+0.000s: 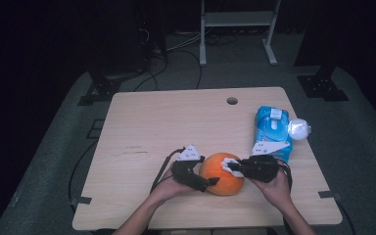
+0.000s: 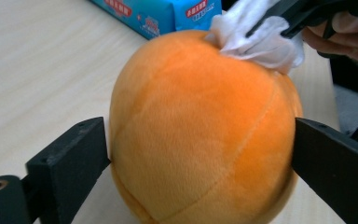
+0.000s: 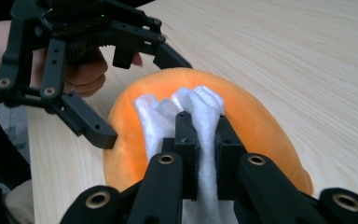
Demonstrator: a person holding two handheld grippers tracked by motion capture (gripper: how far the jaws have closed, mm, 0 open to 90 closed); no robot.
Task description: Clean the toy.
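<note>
An orange plush ball (image 1: pixel 221 182) (image 2: pixel 200 130) (image 3: pixel 265 126) rests near the front middle of the wooden table (image 1: pixel 152 127). My left gripper (image 1: pixel 206 171) (image 2: pixel 200 154) (image 3: pixel 140 98) straddles it from the left, and its black pads (image 2: pixel 74 158) touch both sides of the ball. My right gripper (image 1: pixel 232 168) (image 3: pixel 203 135) (image 2: pixel 284 23) comes in from the right, shut on a crumpled white wipe (image 1: pixel 230 162) (image 2: pixel 256 39) (image 3: pixel 200 102). The wipe is pressed onto the top of the ball.
A blue pack of wipes (image 1: pixel 272 129) (image 2: pixel 168 14) lies at the right of the table, just behind my right hand. A white round object (image 1: pixel 298 129) sits against its right side. The tabletop has a cable hole (image 1: pixel 232 101) near the back edge.
</note>
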